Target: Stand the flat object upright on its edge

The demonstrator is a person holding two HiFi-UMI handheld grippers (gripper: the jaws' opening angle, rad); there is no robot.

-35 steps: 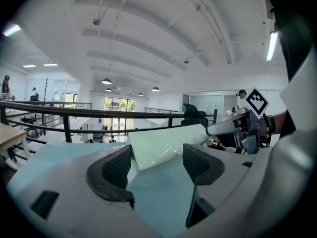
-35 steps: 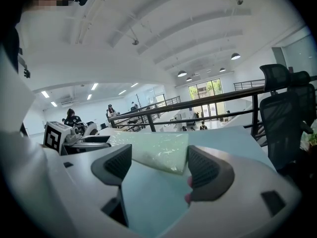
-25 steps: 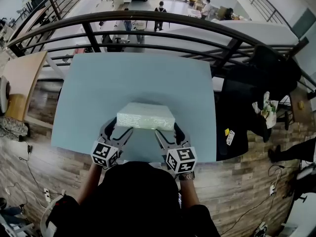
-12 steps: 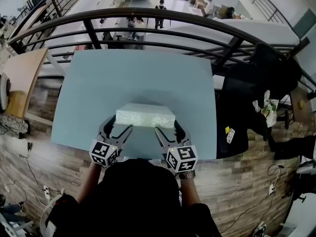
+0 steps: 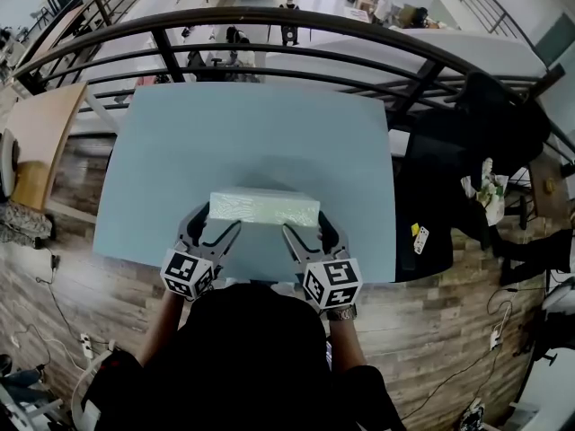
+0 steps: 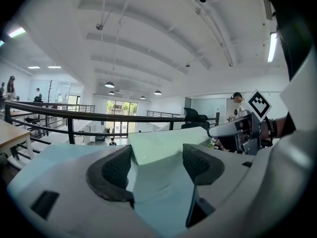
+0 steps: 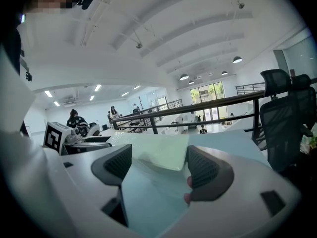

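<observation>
A flat pale green foam block [image 5: 264,209] lies on the light blue table [image 5: 252,133], close to its near edge. My left gripper [image 5: 216,223] stands open at the block's near left corner, which shows between the jaws as a pale slab [image 6: 163,144]. At the near right corner my right gripper [image 5: 308,225] is open too, with the block's corner [image 7: 158,155] between its dark pads. Neither pair of pads visibly presses on the foam. The block's near side is hidden behind the grippers in the head view.
A dark metal railing [image 5: 269,52] runs along the table's far side, with a drop to a lower floor behind it. A black office chair [image 5: 467,142] stands to the right, a wooden desk [image 5: 36,137] to the left. The table's near edge lies just under the grippers.
Both grippers have crept a little forward round the block's near corners. The block has stayed about where it was.
</observation>
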